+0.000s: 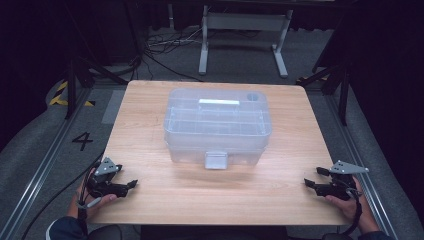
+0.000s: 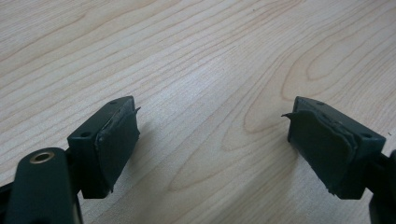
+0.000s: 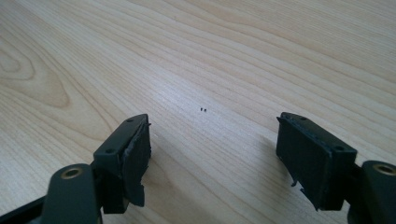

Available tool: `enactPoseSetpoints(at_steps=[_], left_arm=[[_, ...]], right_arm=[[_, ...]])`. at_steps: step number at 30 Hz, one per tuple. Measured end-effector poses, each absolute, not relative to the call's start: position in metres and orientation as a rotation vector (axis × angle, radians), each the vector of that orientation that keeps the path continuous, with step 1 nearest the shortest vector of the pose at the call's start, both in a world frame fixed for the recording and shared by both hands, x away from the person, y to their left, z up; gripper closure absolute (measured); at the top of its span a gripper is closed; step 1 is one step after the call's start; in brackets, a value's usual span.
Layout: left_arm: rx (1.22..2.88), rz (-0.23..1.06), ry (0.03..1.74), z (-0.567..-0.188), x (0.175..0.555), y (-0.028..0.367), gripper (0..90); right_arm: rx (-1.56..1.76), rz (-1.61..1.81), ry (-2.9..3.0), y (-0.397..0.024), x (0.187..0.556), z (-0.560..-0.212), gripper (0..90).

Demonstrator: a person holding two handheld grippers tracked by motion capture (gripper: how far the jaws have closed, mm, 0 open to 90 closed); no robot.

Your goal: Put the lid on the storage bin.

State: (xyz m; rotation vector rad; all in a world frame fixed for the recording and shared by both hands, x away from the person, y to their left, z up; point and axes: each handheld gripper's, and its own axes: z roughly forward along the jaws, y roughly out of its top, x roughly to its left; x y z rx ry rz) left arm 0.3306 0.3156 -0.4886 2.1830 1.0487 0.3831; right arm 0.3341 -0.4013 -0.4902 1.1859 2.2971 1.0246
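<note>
Near edge, lower left of the high view: left gripper (image 1: 131, 184) rests at the table (image 1: 150, 125) corner, jaws released and holding nothing, with bare wood grain between its pads (image 2: 116, 140) in the left gripper view. Lower right: right gripper (image 1: 311, 177) likewise sits low at the table edge, jaws spread wide and empty. Farther back, at frame centre, the clear plastic storage box (image 1: 217, 125) stands lidded, its front latch (image 1: 216, 160) facing the person, well apart from both grippers.
</note>
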Motion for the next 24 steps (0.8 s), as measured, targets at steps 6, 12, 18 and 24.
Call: enactPoseSetpoints(at_steps=[6,12,18,24], left_arm=[[2.184,0.389,1.053,-0.4886,0.3306,0.3156,15.9],[2.172,0.4,1.083,-0.4888,0.3295,0.314,15.5],[2.167,0.395,1.095,-0.4889,0.3294,0.3133,15.3],[2.165,0.4,1.099,-0.4889,0.3292,0.3128,15.2]], right_arm=[[1.186,1.024,2.297,-0.4012,0.3342,-0.4902,26.5],[1.191,1.022,2.294,-0.4008,0.3347,-0.4903,26.3],[1.194,1.021,2.291,-0.4004,0.3353,-0.4903,26.3],[1.197,1.019,2.288,-0.3999,0.3363,-0.4903,26.2]])
